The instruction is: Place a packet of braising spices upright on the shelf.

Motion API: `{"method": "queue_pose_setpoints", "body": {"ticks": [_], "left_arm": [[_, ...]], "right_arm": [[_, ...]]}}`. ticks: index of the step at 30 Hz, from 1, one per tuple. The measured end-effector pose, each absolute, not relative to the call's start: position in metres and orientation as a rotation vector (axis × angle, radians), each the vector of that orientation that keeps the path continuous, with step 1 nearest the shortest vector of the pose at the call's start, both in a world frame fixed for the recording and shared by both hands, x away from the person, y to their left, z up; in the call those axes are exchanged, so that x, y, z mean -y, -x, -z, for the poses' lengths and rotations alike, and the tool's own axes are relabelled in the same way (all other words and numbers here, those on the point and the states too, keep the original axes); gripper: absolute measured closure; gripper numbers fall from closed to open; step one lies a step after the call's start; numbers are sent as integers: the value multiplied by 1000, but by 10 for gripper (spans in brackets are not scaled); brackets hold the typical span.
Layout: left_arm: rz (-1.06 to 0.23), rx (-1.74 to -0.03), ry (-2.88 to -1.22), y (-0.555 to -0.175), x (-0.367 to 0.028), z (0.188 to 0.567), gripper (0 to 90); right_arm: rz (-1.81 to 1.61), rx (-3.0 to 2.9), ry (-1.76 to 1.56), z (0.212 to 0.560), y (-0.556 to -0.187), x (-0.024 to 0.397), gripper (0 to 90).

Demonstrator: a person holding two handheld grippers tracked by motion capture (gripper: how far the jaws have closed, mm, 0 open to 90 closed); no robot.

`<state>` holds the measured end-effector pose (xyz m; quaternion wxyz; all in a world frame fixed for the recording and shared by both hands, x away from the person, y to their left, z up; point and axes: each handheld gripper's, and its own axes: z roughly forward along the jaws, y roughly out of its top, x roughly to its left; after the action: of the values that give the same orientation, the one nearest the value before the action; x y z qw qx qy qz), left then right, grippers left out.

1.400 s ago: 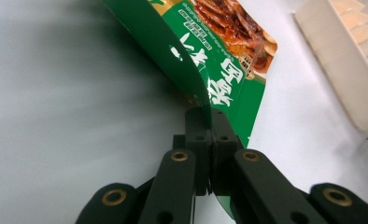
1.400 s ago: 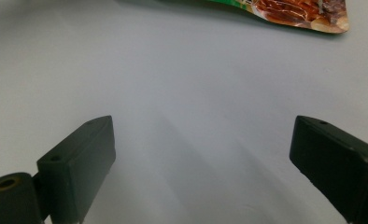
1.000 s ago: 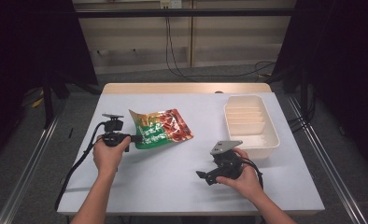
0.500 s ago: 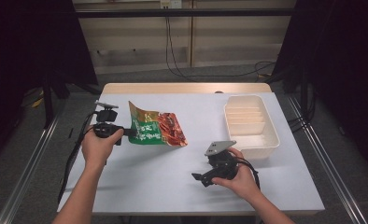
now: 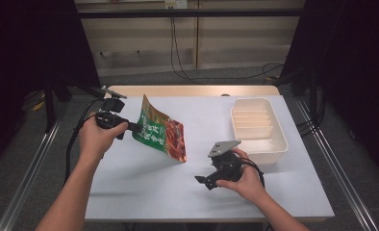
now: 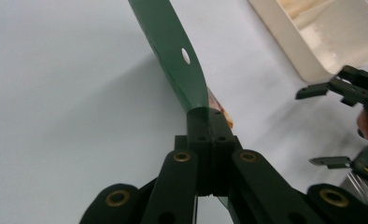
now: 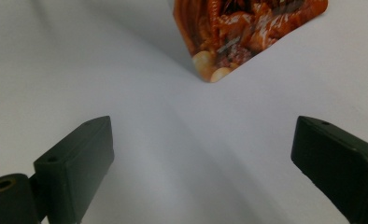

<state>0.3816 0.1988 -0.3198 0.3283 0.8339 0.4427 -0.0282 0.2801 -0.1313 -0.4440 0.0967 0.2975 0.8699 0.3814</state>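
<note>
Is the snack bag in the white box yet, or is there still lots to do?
Not yet. Done: the left gripper has clamped the green edge of the snack bag and raised it, with maybe just its bottom corner touching the table. In hand: the right gripper is open, aimed at that corner. Left, if the white tray is the goal: carrying the bag over and dropping it in.

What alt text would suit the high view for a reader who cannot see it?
The left gripper, jaws shut, lifts a green and red food packet off a white table. The right gripper rests open near a cream tray.
</note>
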Motion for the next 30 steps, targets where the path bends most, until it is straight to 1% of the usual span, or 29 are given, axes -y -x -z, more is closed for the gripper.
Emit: {"method": "queue_pose_setpoints", "body": {"ticks": [5,11,14,19,30], "left_arm": [[103,-1106,-2260,-383,-190,306,900],[122,-1061,-2297,-384,-184,295,900],[107,-1010,-2326,-380,-177,285,900],[116,-984,-2358,-379,-172,278,900],[122,-850,-2426,-371,-154,268,900]], "right_arm": [[-1142,-2573,-883,436,-284,130,55],[-1151,-2580,-881,426,-288,128,55],[-1161,-2587,-876,422,-291,129,52],[-1169,-2589,-887,416,-295,131,52],[-1180,-2605,-859,400,-303,134,30]]}}
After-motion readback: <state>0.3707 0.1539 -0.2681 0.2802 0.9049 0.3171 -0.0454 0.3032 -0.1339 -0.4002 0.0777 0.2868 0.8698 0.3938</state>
